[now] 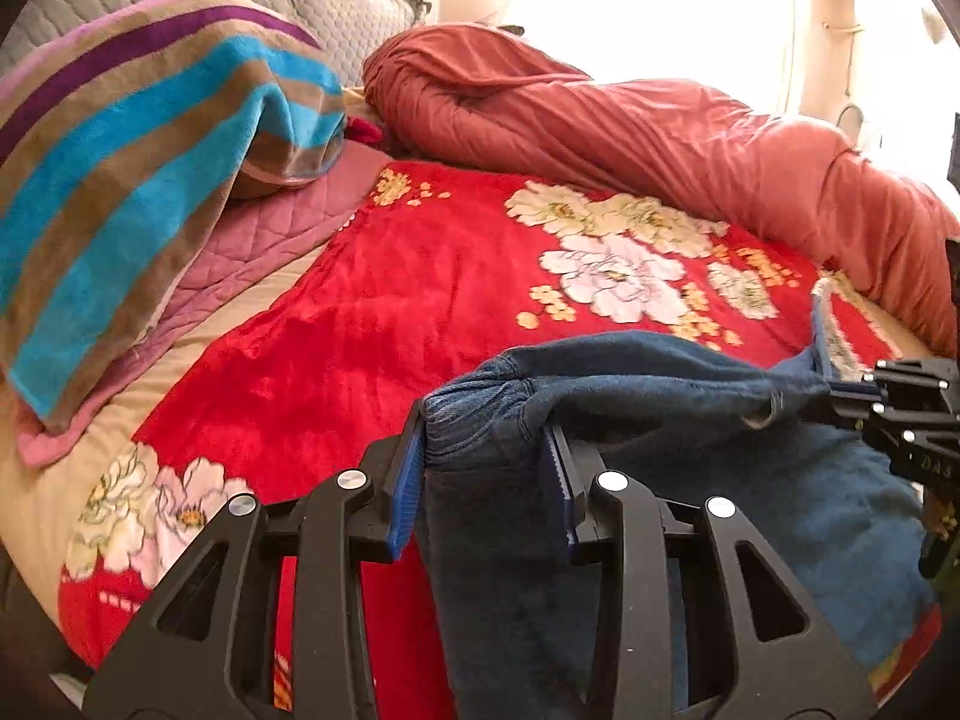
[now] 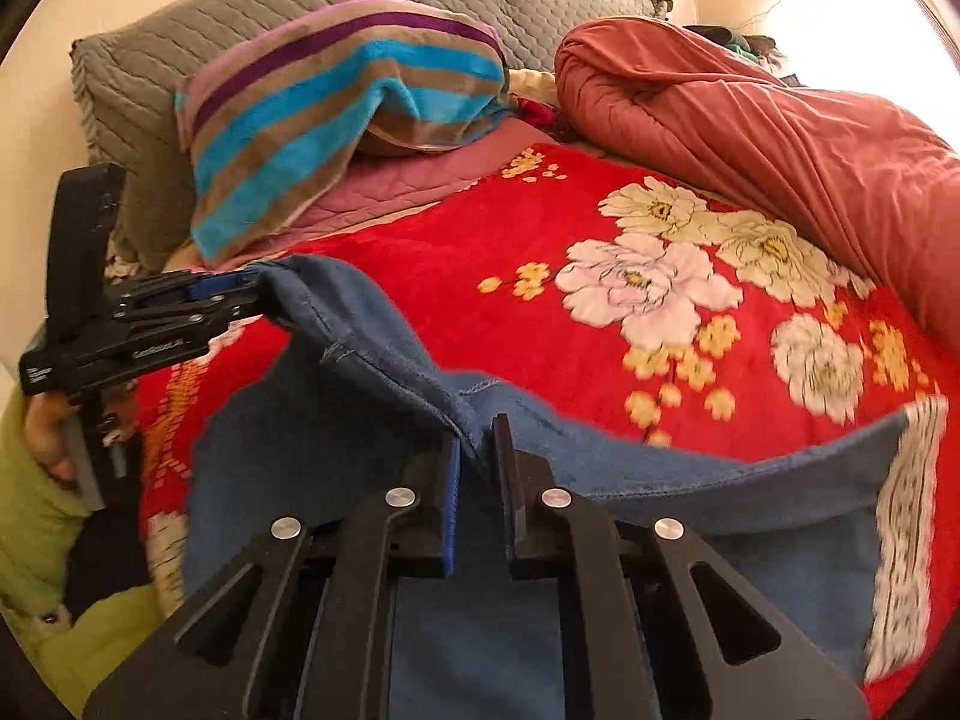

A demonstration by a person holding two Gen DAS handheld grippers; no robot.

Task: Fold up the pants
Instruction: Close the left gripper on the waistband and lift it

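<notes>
The left gripper [image 1: 486,480] and right gripper [image 2: 477,480] each have their fingers closed on an edge of the blue pants [image 2: 336,480], lifted over the red floral blanket [image 2: 468,228] on the bed. Folding looks barely begun; laying out and folds remain.

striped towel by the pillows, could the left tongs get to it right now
Probably not yet. The left tongs are shut on the pants, with the right tongs gripping them too. The path over the red blanket to the striped towel looks unobstructed, but they'd have to let go first.
</notes>
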